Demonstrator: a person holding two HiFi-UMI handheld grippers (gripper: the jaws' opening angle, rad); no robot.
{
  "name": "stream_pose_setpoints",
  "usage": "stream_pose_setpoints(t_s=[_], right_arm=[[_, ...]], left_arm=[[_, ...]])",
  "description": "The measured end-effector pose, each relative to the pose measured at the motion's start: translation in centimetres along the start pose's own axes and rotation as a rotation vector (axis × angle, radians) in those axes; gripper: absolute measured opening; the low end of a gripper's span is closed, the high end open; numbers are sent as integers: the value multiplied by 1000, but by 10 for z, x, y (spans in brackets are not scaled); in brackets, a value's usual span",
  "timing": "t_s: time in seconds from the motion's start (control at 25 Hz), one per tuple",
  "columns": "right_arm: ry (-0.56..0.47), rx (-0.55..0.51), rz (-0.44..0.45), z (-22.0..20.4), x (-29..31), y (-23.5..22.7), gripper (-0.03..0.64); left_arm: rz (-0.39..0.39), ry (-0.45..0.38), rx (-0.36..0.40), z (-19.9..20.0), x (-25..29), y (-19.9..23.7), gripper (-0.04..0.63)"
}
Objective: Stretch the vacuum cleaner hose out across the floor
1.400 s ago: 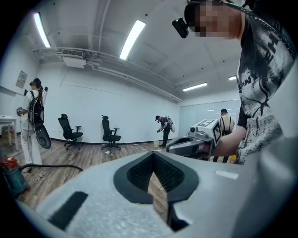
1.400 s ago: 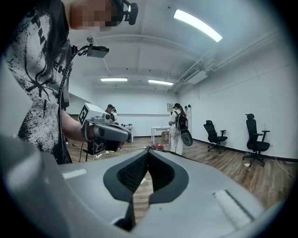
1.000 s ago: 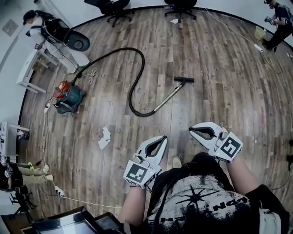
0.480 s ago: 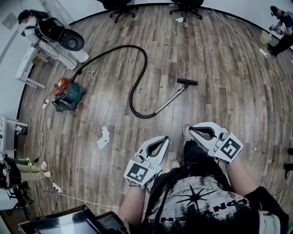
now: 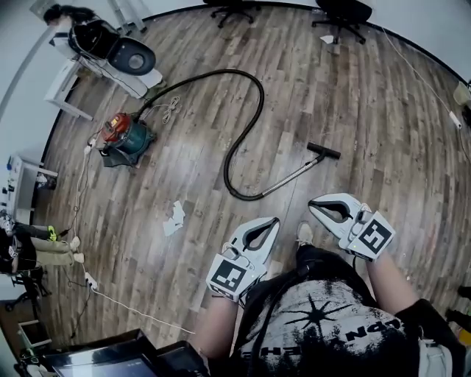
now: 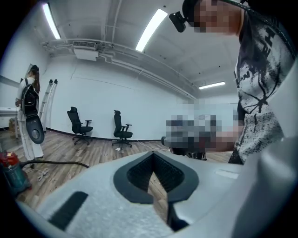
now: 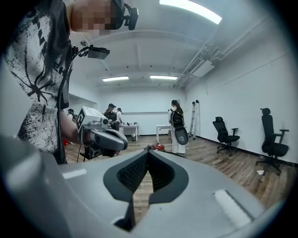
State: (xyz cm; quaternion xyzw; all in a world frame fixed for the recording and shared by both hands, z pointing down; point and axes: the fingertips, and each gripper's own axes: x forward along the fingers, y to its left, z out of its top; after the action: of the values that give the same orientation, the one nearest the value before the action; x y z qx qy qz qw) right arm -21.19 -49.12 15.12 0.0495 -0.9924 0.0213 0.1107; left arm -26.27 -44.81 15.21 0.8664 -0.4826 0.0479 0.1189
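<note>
Wood plank floor (image 5: 383,132) fills the room, seen from the head view. The black vacuum cleaner hose (image 5: 221,71) lies on it, far of the person. It runs from the canister up into a big loop, then curves back near and hooks right. It is not straight.

Two black office chairs (image 5: 346,11) stand at the far wall. A second person (image 5: 88,33) stands far left beside a white table (image 5: 62,92).

The red and teal vacuum canister (image 5: 126,136) sits left on the floor with the hose plugged in. A metal wand (image 5: 291,177) joins the near end of the hose and slants right to a flat black nozzle (image 5: 324,151).

The left gripper (image 5: 275,219) is held in front of the wearer's chest, well apart from the hose. Its jaws are pressed together with nothing between them, confirmed in the left gripper view (image 6: 152,153). The right gripper (image 5: 310,205) is just right of it, jaws also pressed together and empty, same in its own view (image 7: 148,151). It is near the wand but not touching.

A crumpled paper scrap (image 5: 175,217) lies left of the grippers.
</note>
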Motion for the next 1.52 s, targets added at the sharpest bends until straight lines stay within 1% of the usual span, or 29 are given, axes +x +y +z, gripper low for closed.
stream_pose_setpoints(t_s=[0.08,0.16,0.24,0.36,0.44,0.52,0.56,0.6,0.64,0.76,0.84,0.92,1.04,1.16,1.2,1.28,1.32,1.4,1.44,1.52], right_arm=[[-18,-64,40,7,7,-27,6],[-30,-104,77,12,9,-52,6],[-25,-105,97,12,7,-78,6],[18,-112,120,2,6,-114,6],[9,-82,135,-2,8,-131,6],[-47,30,143,4,10,-154,6],[-61,89,144,6,10,-166,6],[-64,121,144,7,12,-177,6],[-61,125,143,8,15,-186,6],[-50,94,157,6,27,-200,6],[-58,95,170,8,37,-206,6],[-56,94,173,10,49,-210,6],[-36,78,154,7,68,-216,6],[2,27,118,-5,83,-226,6],[17,32,99,-10,86,-230,6],[60,71,57,-18,94,-240,6],[78,72,41,-20,100,-245,6],[121,18,27,-27,116,-256,8],[158,-13,29,-35,124,-261,11],[244,-35,40,-58,140,-270,18]], left_arm=[[14,-11,8,11,25,16,2],[27,20,-7,14,48,27,2],[38,22,-8,23,74,38,2],[67,-4,7,37,108,56,2],[89,14,-2,37,119,65,2],[109,25,-11,42,129,74,2],[113,36,-13,44,135,79,2],[116,48,-13,45,139,83,2],[118,51,-12,46,142,88,2],[132,3,-14,57,149,104,2],[133,14,-29,55,148,119,2],[122,27,-55,50,146,133,2],[92,23,-66,44,148,153,2],[45,-16,-86,44,157,167,2],[22,-18,-95,43,160,172,1],[-22,-16,-97,41,166,187,2],[-39,-18,-91,42,168,197,0],[-61,-23,-77,40,173,218,2],[-67,-19,-69,36,176,228,0],[-81,12,-46,24,184,245,2]])
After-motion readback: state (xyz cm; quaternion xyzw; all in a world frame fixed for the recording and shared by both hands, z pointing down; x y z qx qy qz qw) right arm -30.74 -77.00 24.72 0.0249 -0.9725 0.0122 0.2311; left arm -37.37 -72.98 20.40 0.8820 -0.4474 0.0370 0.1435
